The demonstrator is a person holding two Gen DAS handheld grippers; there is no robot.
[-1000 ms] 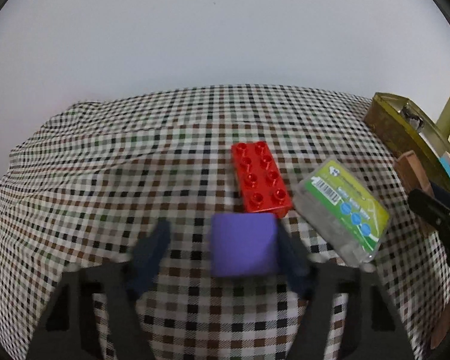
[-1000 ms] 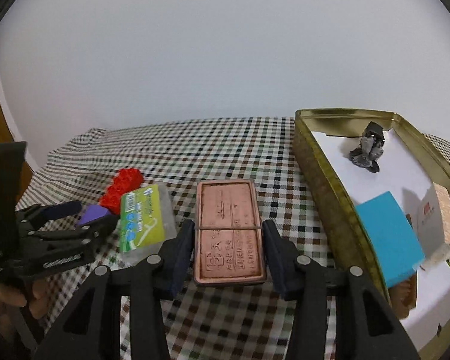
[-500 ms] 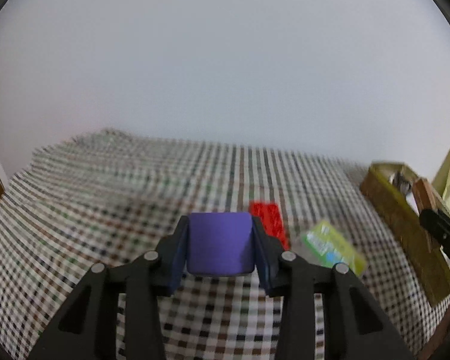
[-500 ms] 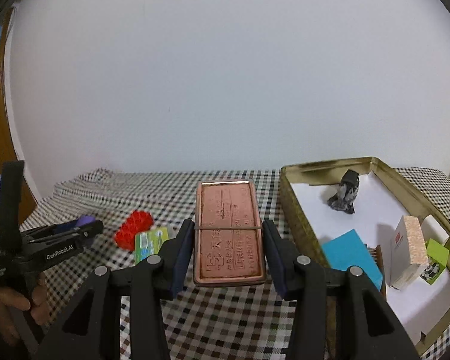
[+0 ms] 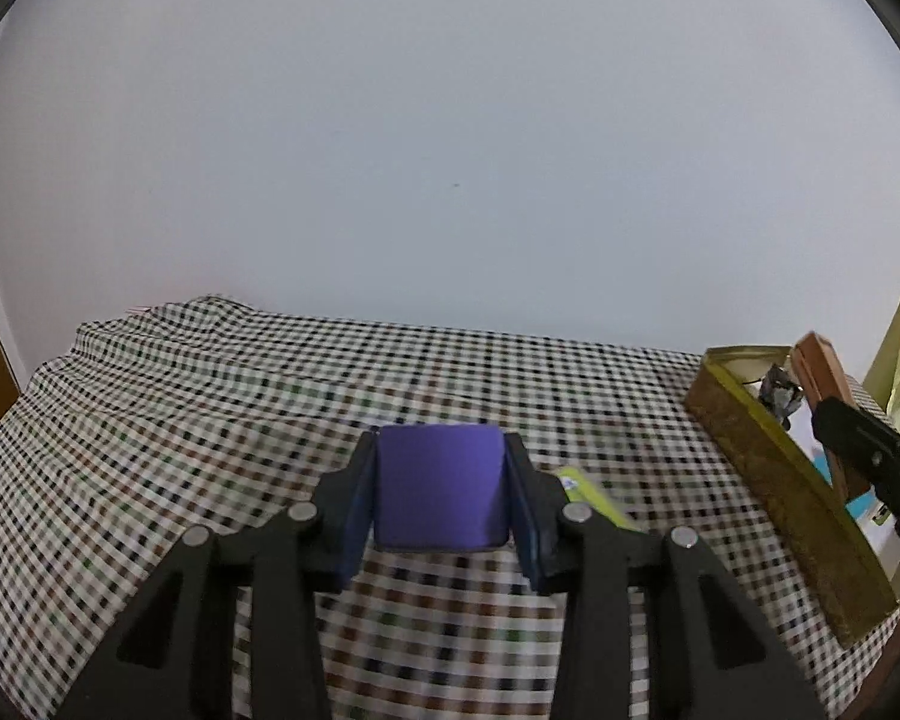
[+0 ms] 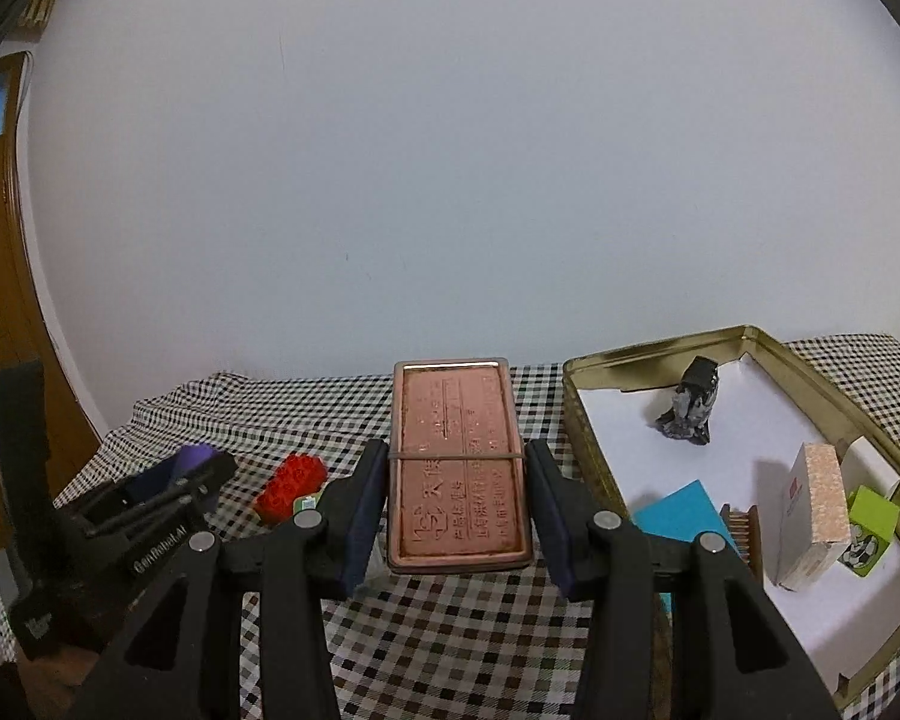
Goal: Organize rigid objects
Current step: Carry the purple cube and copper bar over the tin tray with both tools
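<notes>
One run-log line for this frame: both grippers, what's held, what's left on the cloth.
left gripper: shut on purple block | right gripper: shut on copper tin | on cloth: red brick | gold box: open

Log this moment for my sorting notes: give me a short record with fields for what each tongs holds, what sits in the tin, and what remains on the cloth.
left tongs: shut on purple cube
right tongs: shut on copper-coloured flat metal case
gold rectangular tin: dark crumpled figure, blue card, cork-topped white box, green box
checked cloth: red studded brick
</notes>
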